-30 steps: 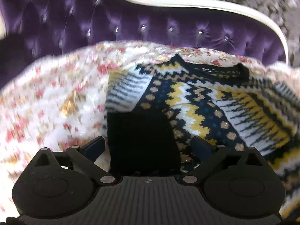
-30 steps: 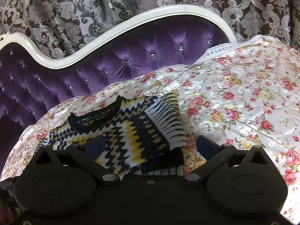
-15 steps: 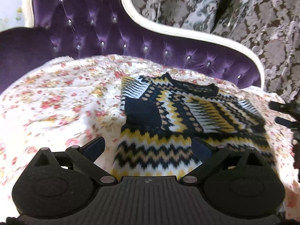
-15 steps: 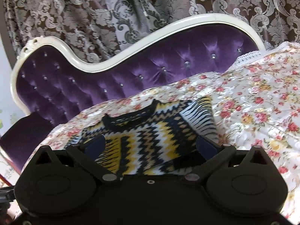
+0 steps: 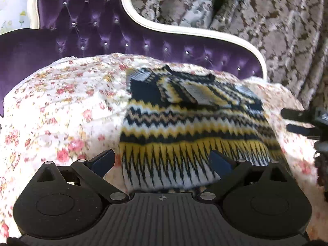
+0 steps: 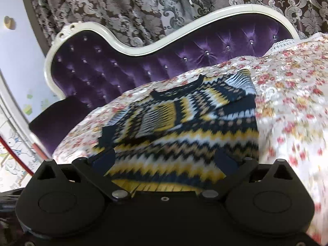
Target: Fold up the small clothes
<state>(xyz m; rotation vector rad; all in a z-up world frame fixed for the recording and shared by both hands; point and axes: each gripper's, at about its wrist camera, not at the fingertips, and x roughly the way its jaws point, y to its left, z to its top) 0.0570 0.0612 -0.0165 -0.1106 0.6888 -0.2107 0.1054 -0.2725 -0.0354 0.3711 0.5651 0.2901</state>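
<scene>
**Sweater flat on floral cover, both sleeves folded in, both grippers empty**

My left gripper [image 5: 162, 162] stands with its fingers spread wide, nothing between them. The hem of the sweater [image 5: 190, 127] lies just ahead of it, at 12 o'clock in the left wrist view; whether the finger tips touch the knit, I cannot tell.

My right gripper [image 6: 164, 160] is likewise spread wide and holds nothing. In its own view the sweater [image 6: 184, 127] fills the gap between the fingers from 11 to 1 o'clock. From the left wrist view the right gripper's fingers [image 5: 297, 116] show at 3 o'clock, just beside the sweater's edge.

The sweater, a navy, yellow and white zigzag knit, lies flat on the floral bedcover [image 5: 61, 106]. Collar points toward 12 o'clock, hem toward me. Both sleeves are folded inward across the chest, cuffs near the middle.

Behind the collar, at 12 o'clock, stands the purple tufted headboard [image 5: 92, 34] with a white frame. Patterned curtains [image 6: 143, 6] hang behind it.

Both views carry motion blur, heaviest on the sweater's lower half.
</scene>
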